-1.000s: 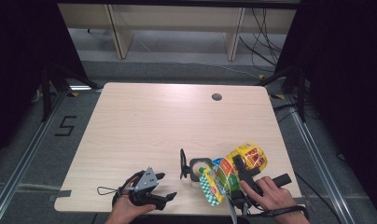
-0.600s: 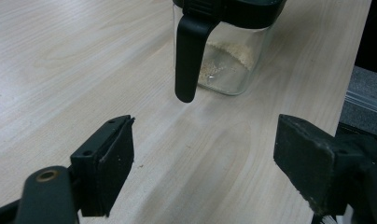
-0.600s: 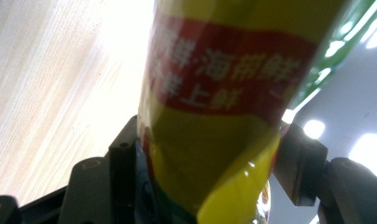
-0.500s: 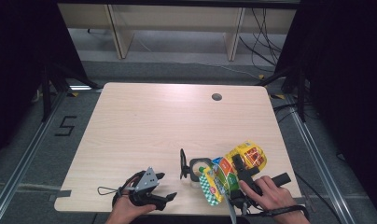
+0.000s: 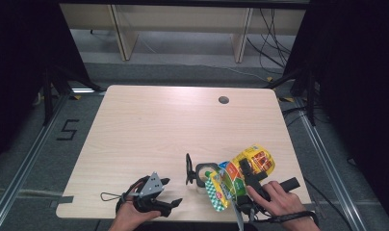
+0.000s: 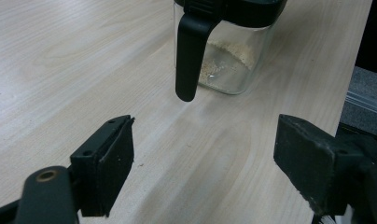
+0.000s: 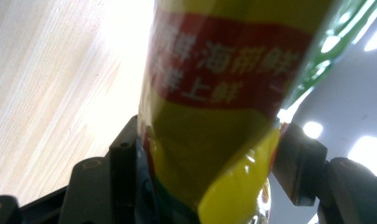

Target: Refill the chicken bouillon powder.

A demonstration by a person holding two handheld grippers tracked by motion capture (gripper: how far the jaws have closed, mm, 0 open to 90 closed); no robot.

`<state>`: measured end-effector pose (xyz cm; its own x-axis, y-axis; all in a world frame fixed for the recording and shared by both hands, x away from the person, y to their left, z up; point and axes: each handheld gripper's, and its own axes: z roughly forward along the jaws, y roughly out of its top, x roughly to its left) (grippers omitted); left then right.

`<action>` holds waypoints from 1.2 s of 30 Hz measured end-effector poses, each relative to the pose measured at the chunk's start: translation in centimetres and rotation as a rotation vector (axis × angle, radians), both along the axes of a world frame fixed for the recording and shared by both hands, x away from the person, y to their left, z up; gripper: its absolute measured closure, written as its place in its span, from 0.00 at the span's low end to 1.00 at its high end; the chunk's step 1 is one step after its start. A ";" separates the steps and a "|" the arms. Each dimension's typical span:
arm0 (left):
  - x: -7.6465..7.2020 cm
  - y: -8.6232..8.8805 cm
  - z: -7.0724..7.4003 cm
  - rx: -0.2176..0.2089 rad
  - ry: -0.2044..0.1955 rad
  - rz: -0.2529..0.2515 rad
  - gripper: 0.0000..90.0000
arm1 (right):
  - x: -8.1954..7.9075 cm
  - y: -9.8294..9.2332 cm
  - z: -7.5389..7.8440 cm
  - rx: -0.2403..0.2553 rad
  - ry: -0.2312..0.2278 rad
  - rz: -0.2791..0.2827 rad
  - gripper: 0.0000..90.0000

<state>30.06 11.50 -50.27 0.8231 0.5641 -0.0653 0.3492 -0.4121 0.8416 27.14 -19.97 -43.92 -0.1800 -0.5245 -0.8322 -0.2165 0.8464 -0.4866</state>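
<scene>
— Yellow plastic snack bag (image 5: 252,162) with the red band and green-checked end: where does it sit?

— Lower right of the high view, tilted over a small clear glass jar (image 5: 202,177) with a black rim and handle. The right tongs (image 5: 245,169) are clamped on it; in the right gripper view the bag (image 7: 214,107) is pinched between both black jaws.

— And the jar?

— Standing on the pale wooden counter (image 5: 163,125), just left of the bag, its black lid hinged up. The left gripper view shows the jar (image 6: 228,56) near the top of the frame — a thin layer of pale crumbs lies inside.

— The left tongs (image 5: 172,204)?

— Bottom centre-left, spread wide with nothing between them, near the jar but apart from it.
</scene>
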 end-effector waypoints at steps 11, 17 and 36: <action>-0.1 0.0 0.0 -0.006 0.008 0.005 0.22 | 0.2 0.2 -0.1 -0.049 0.008 0.015 0.43; 0.0 0.0 0.0 0.009 0.003 0.001 0.22 | 0.0 0.1 0.3 -0.038 -0.004 0.021 0.43; 0.0 0.1 0.0 0.006 0.006 0.000 0.22 | -0.2 -0.1 0.1 -0.007 -0.007 0.010 0.44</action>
